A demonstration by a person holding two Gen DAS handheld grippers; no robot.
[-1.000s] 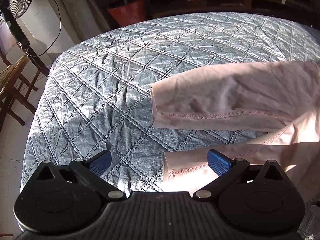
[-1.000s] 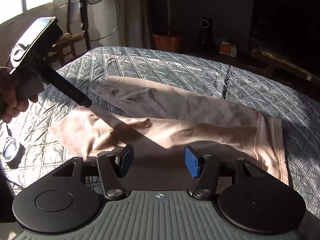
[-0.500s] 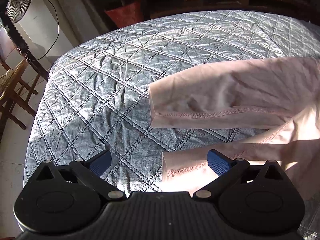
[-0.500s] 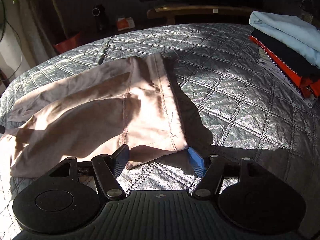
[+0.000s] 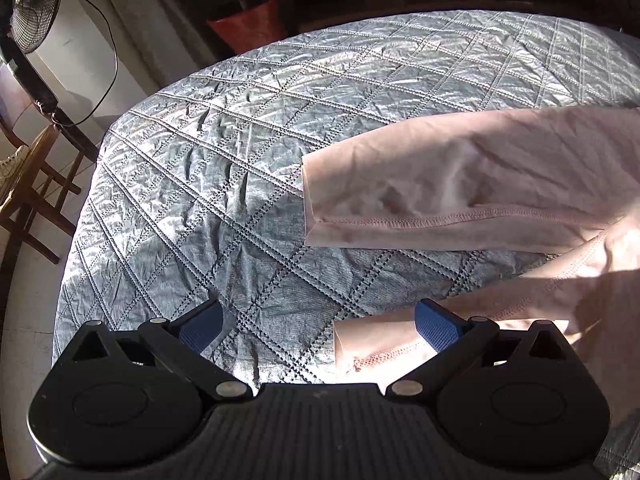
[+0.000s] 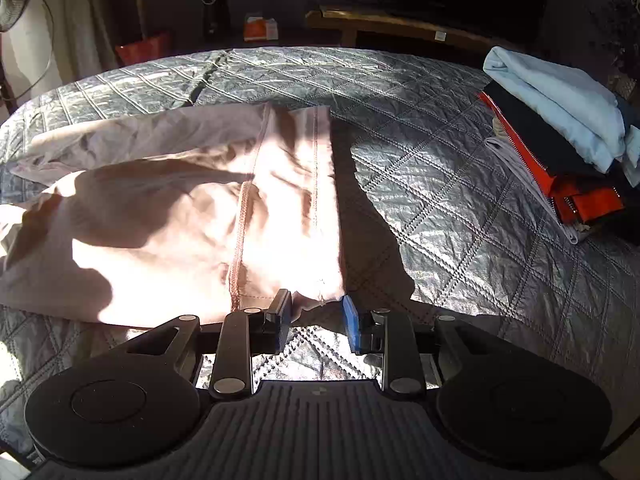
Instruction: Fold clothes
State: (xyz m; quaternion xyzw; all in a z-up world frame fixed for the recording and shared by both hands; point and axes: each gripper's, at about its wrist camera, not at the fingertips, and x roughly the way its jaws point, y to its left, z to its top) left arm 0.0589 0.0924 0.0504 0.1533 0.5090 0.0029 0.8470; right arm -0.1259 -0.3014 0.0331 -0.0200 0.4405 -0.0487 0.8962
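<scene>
Sunlight fell hard across a bed covered in a grey quilted bedspread (image 5: 248,184), with dark furniture along the top of both views. On it lay a pair of pale pink stretch leggings (image 6: 200,216), spread flat with some wrinkles. In the right wrist view the waistband ran down the centre of the frame; in the left wrist view the two leg cuffs (image 5: 320,200) sat at centre right and lower centre.

The left gripper (image 5: 318,326) had its blue-padded fingers spread wide, the lower cuff lying between them, not pinched. The right gripper (image 6: 316,320) had its fingers narrowly apart around the waistband corner (image 6: 326,294); contact was not clear.

The fabric looked thin, light and limp, likely to sag and slide unless pinched at the stitched hems.

A stack of folded clothes (image 6: 560,140) sat at the right edge, well apart. A standing fan (image 5: 32,12) and a wooden chair (image 5: 28,200) stood off the bed at left. Nothing blocked the fold.
</scene>
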